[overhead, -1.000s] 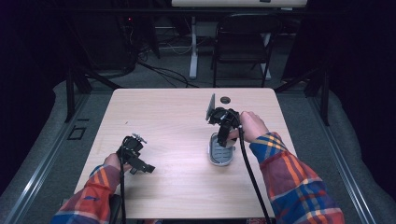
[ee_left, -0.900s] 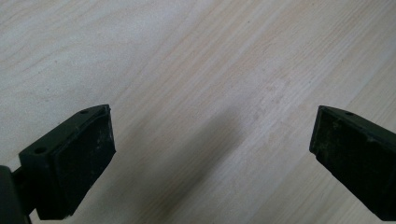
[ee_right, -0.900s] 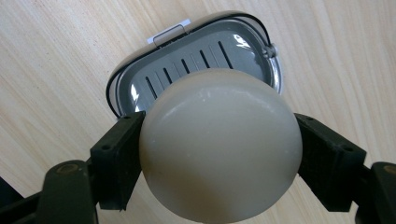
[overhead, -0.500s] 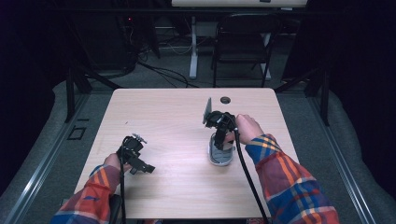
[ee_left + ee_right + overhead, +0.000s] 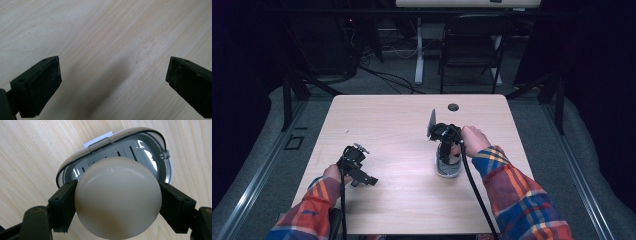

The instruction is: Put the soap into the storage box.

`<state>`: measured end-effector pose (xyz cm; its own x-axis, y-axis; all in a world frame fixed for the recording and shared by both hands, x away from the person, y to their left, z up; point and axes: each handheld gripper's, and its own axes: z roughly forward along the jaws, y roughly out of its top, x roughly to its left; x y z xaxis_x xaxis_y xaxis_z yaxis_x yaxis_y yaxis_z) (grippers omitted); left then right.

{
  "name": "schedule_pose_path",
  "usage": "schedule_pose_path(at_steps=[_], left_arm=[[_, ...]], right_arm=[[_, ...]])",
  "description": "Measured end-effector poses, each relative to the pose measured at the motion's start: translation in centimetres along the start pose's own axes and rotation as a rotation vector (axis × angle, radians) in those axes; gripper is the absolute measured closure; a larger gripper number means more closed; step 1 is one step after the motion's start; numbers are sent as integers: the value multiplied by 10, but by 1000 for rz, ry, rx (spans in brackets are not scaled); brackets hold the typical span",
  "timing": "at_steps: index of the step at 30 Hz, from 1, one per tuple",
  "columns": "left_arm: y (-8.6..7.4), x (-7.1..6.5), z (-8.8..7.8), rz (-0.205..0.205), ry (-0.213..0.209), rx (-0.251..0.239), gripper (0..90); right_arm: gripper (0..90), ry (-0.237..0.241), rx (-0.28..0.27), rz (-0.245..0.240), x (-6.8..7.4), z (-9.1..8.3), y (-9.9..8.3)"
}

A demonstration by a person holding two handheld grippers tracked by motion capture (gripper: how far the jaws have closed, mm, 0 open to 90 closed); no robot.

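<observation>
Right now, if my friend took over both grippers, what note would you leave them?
Right gripper: shut on the cream egg, fingers pressing both its sides, right above the oval slotted dish on the table.
Left gripper: open, holding nothing, over bare wood.
Done: egg picked up and brought over the dish.
Left: probably set the egg in the dish, then let go.

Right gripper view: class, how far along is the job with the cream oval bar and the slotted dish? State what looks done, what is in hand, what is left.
Done: the right gripper has the cream bar clamped between its jaws. In hand: it holds the bar just above the slotted dish on the table. Left: set it in and let go. The left gripper is open over bare wood.
</observation>
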<state>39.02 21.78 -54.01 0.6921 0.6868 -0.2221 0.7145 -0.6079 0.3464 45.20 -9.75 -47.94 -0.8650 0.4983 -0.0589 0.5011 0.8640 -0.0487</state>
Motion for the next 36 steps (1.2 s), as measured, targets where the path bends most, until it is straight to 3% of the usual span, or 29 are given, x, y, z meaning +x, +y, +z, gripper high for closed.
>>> schedule_pose_path(at_steps=[36], left_arm=[[-1, 0, 1, -3, -1, 4, 0]], right_arm=[[224, -8, 36, -43, 6, 21, 8]])
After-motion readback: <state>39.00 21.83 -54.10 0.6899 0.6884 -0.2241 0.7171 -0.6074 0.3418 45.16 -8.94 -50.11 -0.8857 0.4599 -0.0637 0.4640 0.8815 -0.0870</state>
